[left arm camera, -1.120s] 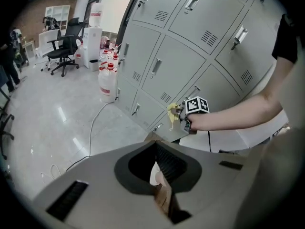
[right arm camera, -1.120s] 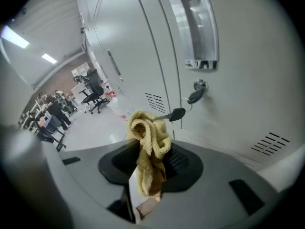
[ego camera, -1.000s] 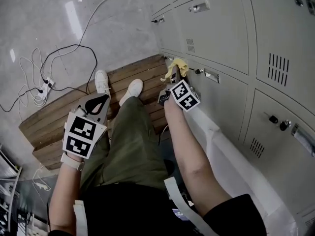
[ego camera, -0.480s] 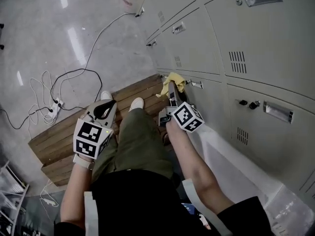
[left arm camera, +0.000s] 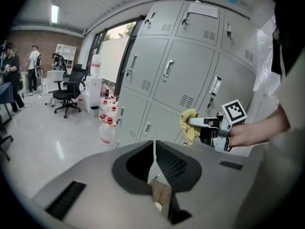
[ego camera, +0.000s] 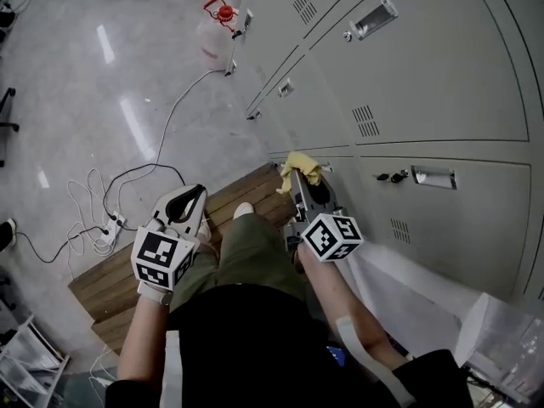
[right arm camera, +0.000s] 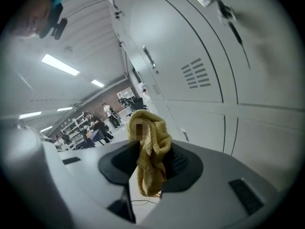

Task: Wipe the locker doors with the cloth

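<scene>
By flat metal lockers (ego camera: 442, 83), right tongs (ego camera: 299, 184) pinch fluffy cloth (right arm camera: 151, 151).

The head camera looked steeply down over the person's lap, taking in the left gripper (ego camera: 191, 195), the right gripper (ego camera: 297, 181), the brown wooden plank platform (ego camera: 102, 283) and the grey metal locker doors (ego camera: 433, 83) on the right. The left gripper's camera sat close behind its own jaws and faced sideways along the locker row, sharing with the head view the right gripper and its crumpled yellow terry cloth (left arm camera: 189, 125). The right gripper's camera looked upward along those doors, with the cloth close before it.
</scene>
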{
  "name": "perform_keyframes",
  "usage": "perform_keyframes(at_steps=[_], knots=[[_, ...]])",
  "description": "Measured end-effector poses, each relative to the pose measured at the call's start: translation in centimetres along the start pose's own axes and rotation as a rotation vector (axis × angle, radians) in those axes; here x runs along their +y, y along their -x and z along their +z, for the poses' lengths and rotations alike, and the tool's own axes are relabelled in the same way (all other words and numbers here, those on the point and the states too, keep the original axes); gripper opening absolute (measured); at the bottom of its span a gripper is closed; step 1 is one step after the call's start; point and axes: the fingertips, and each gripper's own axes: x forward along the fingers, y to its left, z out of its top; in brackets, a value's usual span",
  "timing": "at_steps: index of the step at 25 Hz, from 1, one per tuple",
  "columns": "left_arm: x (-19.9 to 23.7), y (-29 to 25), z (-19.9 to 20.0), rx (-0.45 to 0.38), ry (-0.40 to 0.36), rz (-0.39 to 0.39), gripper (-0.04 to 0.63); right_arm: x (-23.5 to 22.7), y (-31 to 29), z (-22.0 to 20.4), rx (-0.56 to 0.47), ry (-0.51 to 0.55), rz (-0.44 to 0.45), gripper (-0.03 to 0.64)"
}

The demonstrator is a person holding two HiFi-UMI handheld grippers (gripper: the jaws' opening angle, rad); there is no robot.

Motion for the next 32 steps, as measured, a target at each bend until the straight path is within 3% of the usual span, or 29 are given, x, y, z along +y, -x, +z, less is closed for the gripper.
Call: perform_keyframes(at_steps=[6, 17, 24, 29, 32], knots=[[-0.9, 1.9, 6.1, -0.114, -0.071, -0.028, 0.011, 4.9, 2.4, 5.4, -0.064, 0.192, 0.048, 0.137], [-1.6, 3.4, 15.9, -0.272, -0.221, -0.053, 0.011, 9.7, 5.1, 13.0, -0.156, 0.352, 0.075, 0.138], [-3.0, 4.0, 18.7, -0.28, -0.276, -0.08, 0.011, 12.0, 6.8, 16.3, -0.199, 0.496, 0.058, 0.137], [-3.9, 4.5, 20.3, -0.289, -0.259, -0.097, 0.011, 13.1, 7.3, 17.3, -0.213, 0.522, 0.069, 0.138], [-4.3, 4.7, 21.1, -0.306, -0.286, -0.1, 0.011, 13.6, 7.5, 17.7, -0.225, 0.527, 0.08, 0.138]])
